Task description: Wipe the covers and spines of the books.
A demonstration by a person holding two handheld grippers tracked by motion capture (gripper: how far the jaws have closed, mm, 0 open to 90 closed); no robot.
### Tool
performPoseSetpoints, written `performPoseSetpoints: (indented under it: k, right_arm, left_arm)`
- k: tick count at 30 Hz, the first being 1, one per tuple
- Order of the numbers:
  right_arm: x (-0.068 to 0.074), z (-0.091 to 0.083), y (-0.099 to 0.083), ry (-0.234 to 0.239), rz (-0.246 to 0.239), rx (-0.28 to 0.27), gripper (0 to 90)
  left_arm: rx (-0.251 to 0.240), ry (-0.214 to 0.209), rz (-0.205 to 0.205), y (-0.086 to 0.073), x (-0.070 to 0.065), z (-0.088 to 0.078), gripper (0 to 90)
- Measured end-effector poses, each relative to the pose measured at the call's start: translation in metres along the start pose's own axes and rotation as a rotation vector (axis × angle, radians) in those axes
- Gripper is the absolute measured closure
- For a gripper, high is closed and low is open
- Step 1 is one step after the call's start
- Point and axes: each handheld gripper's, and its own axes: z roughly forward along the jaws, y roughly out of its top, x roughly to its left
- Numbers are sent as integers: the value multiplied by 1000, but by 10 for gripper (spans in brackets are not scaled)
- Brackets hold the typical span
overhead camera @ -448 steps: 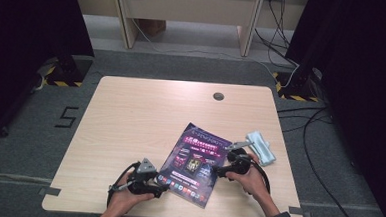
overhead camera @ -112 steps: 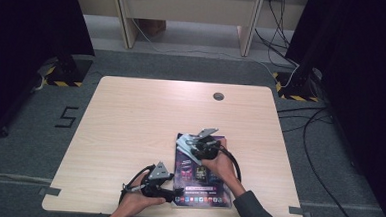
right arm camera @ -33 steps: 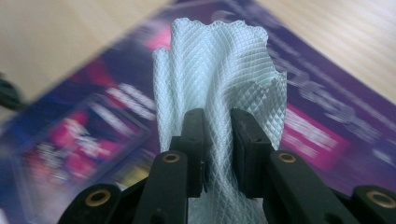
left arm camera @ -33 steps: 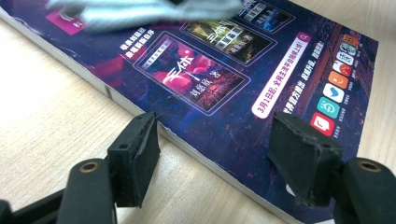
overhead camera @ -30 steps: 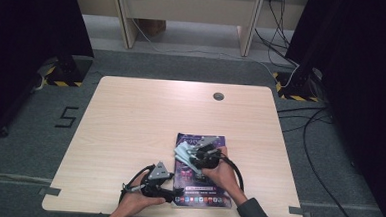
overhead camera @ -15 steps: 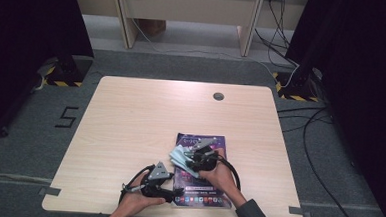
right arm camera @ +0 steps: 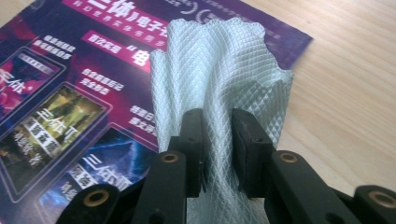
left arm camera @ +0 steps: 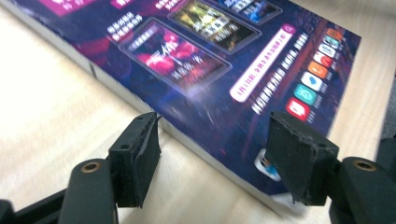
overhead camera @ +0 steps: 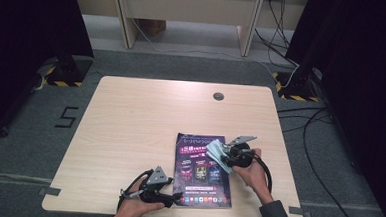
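pale wood shows around the dark purple book that lies flat on the table near the person's edge in the high view, and the change there is plain: half a second ago the right gripper and its cloth sat over the middle of the cover, and now both are at the book's upper right edge, so the wipe has swept rightward across the cover. the left gripper has kept its place at the book's lower left corner. in the left gripper view the jaws stand wide apart, one pad on the table side of the book's edge and the other over the cover near the corner; they press on nothing, and the corner looks steadied rather than gripped. in the right gripper view the jaws are narrow and pinch a fold of the white, diamond-textured cloth, which fans out over the book's cover with bare table just beyond. judged from this, one pass of the wiping is ending at the edge; the left half of the cover probably needs another stroke.
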Motion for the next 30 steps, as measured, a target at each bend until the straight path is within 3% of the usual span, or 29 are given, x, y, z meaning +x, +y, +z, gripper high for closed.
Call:
performPoseSetpoints:
  k: [7,11,19,22,24,27,30]
  right_arm:
    - [4,0,0,-10,-11,3,767]
    - [22,4,4,18,-56,7,768]
    - [80,26,23,134,-170,1,764]
    - [98,32,29,149,-216,9,763]
    - [105,36,31,184,-213,-4,764]
    - [112,37,33,170,-242,5,765]
    - [110,37,33,179,-232,2,764]
  left_arm:
    - [23,-29,22,-10,-14,-11,408]
    - [15,-47,19,-11,-14,-10,444]
    - [10,-54,22,-12,-14,-11,469]
    - [7,-52,22,-12,-14,-11,472]
    - [12,-51,25,-11,-14,-11,473]
    - [11,-54,25,-12,-14,-11,474]
    - [6,-49,23,-11,-13,-9,479]
